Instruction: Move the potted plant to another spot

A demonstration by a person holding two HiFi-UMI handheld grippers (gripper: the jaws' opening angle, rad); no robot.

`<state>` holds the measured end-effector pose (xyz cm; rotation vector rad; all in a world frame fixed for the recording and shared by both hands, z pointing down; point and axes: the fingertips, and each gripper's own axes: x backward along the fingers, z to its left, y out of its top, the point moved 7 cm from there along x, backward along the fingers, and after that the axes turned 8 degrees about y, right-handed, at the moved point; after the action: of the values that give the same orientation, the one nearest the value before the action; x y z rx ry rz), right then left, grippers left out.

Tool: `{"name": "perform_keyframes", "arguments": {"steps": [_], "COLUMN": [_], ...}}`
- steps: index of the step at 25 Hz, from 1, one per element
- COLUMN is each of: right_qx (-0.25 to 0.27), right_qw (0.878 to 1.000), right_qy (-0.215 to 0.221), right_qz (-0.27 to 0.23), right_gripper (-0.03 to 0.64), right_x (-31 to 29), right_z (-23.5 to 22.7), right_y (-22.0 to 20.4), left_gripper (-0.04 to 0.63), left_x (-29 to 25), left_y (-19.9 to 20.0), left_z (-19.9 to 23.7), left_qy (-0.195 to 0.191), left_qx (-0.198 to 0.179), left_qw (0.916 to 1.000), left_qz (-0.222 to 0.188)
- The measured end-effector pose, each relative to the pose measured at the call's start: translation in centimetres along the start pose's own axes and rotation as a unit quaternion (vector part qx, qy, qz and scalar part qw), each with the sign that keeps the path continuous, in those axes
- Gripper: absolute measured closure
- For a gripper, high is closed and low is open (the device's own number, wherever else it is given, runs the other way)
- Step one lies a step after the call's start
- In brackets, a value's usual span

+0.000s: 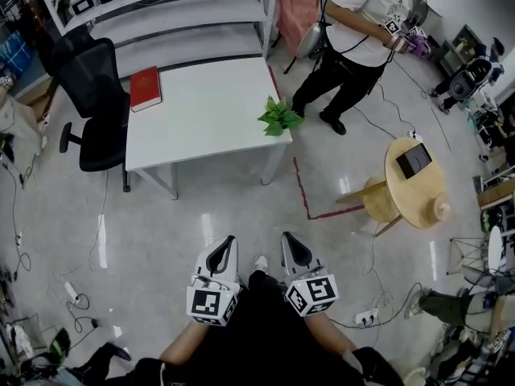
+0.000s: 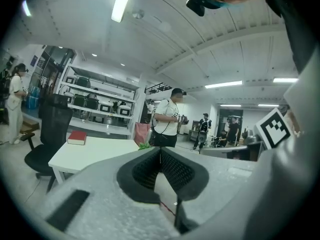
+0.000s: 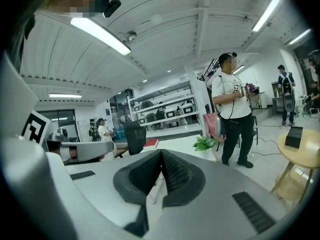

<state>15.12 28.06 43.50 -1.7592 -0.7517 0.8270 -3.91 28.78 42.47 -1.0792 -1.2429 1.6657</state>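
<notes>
Shiny lab floor with cables everywhere, and a white table (image 1: pixel 201 111) out ahead with a red book (image 1: pixel 146 88) at its far left corner. The plant (image 1: pixel 280 117) sits right at the table's near right corner, close to the edge, well apart from both tools. A person (image 1: pixel 362 30) stands just beyond that corner, and off to the right there's a round table (image 1: pixel 414 183).

Left gripper (image 1: pixel 225 252) and right gripper (image 1: pixel 291 250) are both held low near the wearer's lap. Each one's own view shows the pads pressed together at the tips with nothing between them, so nobody's holding anything and the move hasn't started.

On handling: it looks like a small, light thing, mostly a tuft of soft green leaves. From above the leaves hide the pot completely, and from the right gripper view (image 3: pixel 205 143) it's too small to say much about the pot. My guess is it's rigid and maybe a bit slick, so the pot is where to grab, low on the sides or at the rim, coming in from the side under the foliage. Pinching the leaves would just crush or tear them. Keep it upright so no soil spills, and mind that edge, since a nudge could tip it off the corner.
</notes>
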Motion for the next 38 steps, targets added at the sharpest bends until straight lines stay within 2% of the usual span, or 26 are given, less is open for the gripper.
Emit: {"name": "perform_keyframes", "arguments": {"steps": [3, 11, 20, 27, 38], "right_qx": [-0.013, 0.001, 0.001, 0.011, 0.027], "right_qw": [1.0, 1.0, 1.0, 1.0, 0.999], "right_qy": [-0.001, -0.008, -0.007, 0.008, 0.021], "right_qz": [-0.009, -0.004, -0.007, -0.005, 0.004], "right_gripper": [0.604, 0.604, 0.604, 0.604, 0.604], "right_x": [-0.1, -0.4, -2.2, -6.5, -14.6], "right_z": [0.8, 3.4, 3.2, -0.8, -11.4], "right_y": [0.1, -0.5, -1.5, -0.3, 3.8], "left_gripper": [0.578, 0.578, 0.577, 0.578, 0.578], "left_x": [0.8, 3.2, 3.1, -2.4, -15.9], "left_y": [0.0, -0.4, -1.3, -0.6, 2.1], "left_z": [0.6, 2.4, 3.7, 4.4, 4.1], "left_qy": [-0.001, -0.005, 0.002, 0.02, 0.023], "left_qx": [0.001, 0.011, 0.012, 0.009, 0.004], "left_qw": [1.0, 0.9999, 0.9999, 0.9997, 0.9997], "left_qz": [-0.001, 0.004, 0.009, 0.005, 0.0]}}
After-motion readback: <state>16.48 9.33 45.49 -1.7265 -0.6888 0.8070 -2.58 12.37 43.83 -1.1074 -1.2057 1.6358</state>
